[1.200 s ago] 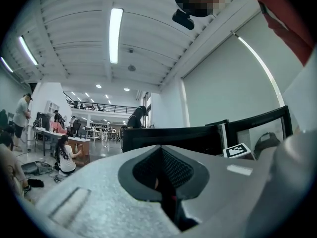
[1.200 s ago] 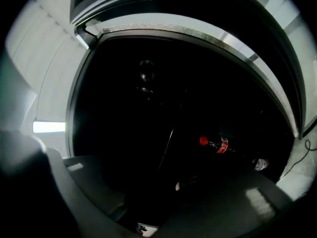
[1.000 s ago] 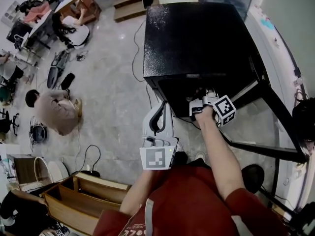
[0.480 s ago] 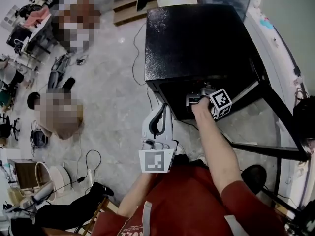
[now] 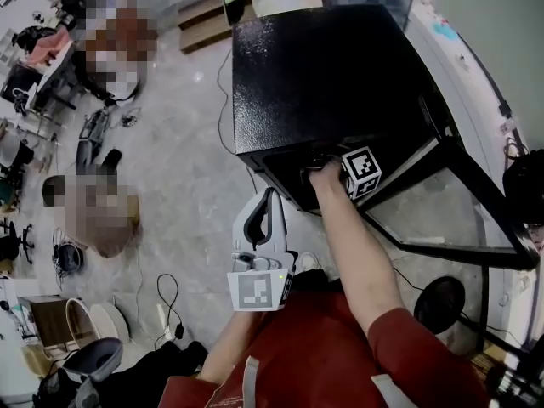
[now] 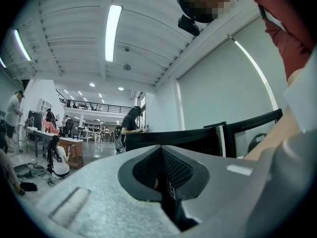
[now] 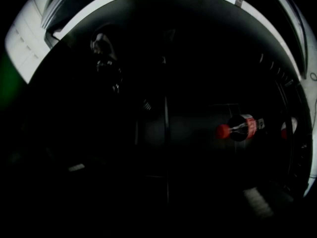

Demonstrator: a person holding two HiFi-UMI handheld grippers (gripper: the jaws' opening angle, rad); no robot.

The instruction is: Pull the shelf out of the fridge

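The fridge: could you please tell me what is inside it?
A dark bottle with a red cap shows inside the fridge, in the right gripper view. The shelf and everything else are lost in darkness.

The fridge (image 5: 331, 75) top looks like black metal with a fine pebbled sheen, its door (image 5: 416, 211) clear glass, the floor (image 5: 178, 177) polished pale stone, the left gripper (image 6: 166, 175) matt grey plastic, the sleeve (image 5: 408, 355) red cloth.

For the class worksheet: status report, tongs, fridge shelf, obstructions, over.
Left tongs shut, empty, held back outside. Right tongs inside the open fridge, just been closing, grip too dark to tell. Shelf not made out. Bottle off to one side.
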